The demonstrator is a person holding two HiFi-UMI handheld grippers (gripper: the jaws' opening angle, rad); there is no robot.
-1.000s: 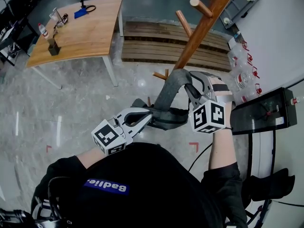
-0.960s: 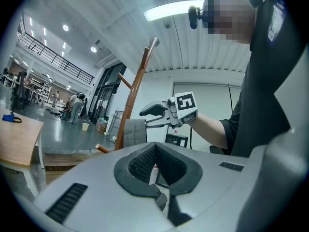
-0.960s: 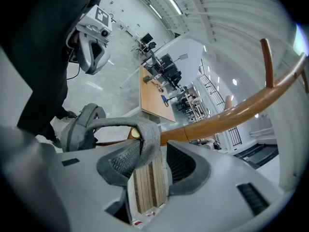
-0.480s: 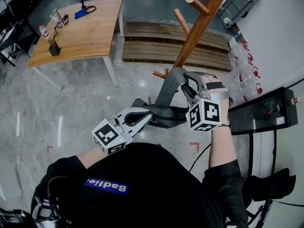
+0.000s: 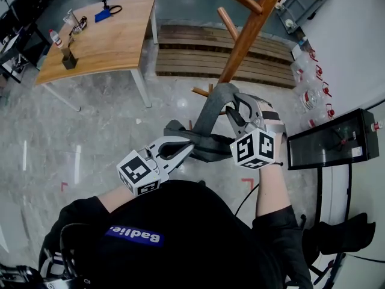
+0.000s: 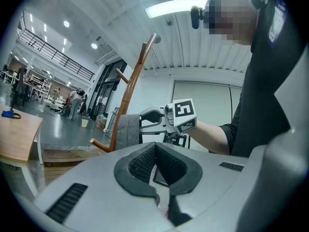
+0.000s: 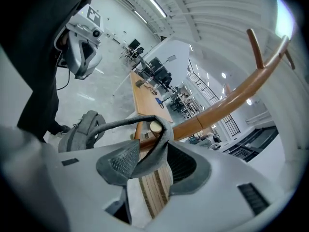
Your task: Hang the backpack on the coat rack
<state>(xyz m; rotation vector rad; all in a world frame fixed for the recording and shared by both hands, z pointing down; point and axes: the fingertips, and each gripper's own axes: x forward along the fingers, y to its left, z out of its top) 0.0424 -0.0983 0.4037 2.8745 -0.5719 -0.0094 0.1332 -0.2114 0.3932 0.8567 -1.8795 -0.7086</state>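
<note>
The grey backpack [image 5: 201, 143] hangs in front of me above the floor, and its strap [image 5: 212, 107] rises to the right gripper [image 5: 231, 104]. In the right gripper view the strap [image 7: 130, 123] loops between the spread jaws of the right gripper [image 7: 152, 149] and rests on one pad, so the jaws are open. A peg end [image 7: 155, 126] of the wooden coat rack [image 5: 249, 32] sits just behind the strap. My left gripper [image 5: 187, 146] points level at the backpack's top. In its own view the left gripper [image 6: 154, 146] has its pads meeting with nothing visible between them.
A wooden table [image 5: 102, 41] with small items stands at the left. A slatted wooden platform [image 5: 198, 56] lies behind the rack's base. A black box [image 5: 331, 143] and several water bottles [image 5: 307, 89] line the right wall. A grey cart [image 5: 301, 5] stands at the back.
The right gripper has rolled a little and shifted slightly left with the strap still across its jaws. The left gripper has not moved.
</note>
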